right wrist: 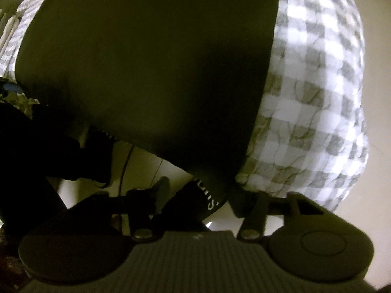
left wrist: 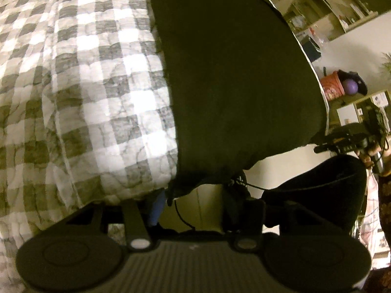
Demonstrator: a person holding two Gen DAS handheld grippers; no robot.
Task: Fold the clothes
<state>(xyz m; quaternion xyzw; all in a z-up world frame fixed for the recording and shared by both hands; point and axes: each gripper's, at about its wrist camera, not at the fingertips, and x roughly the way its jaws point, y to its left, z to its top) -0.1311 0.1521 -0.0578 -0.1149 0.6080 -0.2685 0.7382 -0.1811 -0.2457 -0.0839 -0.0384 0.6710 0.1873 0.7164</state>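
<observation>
Quilt [left wrist: 80,92] in grey and white checks fills the left of the left wrist view, covering a bed, and a dark garment [left wrist: 232,73] lies spread over it and hangs off the near edge. Right of the garment stand pale shelves [left wrist: 342,2], an orange tub [left wrist: 332,88] with a purple ball [left wrist: 350,86] beside it, and lower down the right gripper [left wrist: 347,144], too small to read. The left gripper [left wrist: 195,195] sits at the bed's edge with the garment's hem bunched between its fingers; whether they pinch the cloth cannot be told, since the fabric hides the tips.

In the right wrist view the garment [right wrist: 146,61] covers most of the frame, blocking the bed behind it, with the quilt [right wrist: 312,97] showing to its right. The right gripper [right wrist: 217,202] is held low at the hem, where white lettering [right wrist: 210,200] shows on the cloth; its grip cannot be told either.
</observation>
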